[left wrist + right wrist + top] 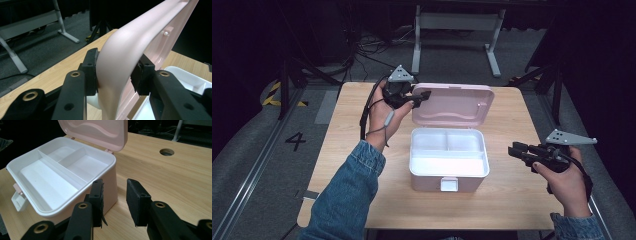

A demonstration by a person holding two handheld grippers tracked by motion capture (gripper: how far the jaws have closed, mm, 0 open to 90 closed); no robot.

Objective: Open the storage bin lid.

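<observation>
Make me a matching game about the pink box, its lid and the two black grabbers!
Things:
1. pink plastic lid
2. white tray inside the pink box
3. left gripper
4. right gripper

States:
A. open, holding nothing, to the right of the box
B. shut on the lid's edge
C. raised open
D. empty, split into compartments

Pairs: 1-C, 2-D, 3-B, 4-A

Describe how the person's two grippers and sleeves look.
Both the left gripper and the right gripper are black, with two blocky jaws that carry brass-ringed holes and dark flat pads. Each is topped by a grey three-cornered plate, and a black cable trails from the left one. The sleeves are blue denim.
</observation>
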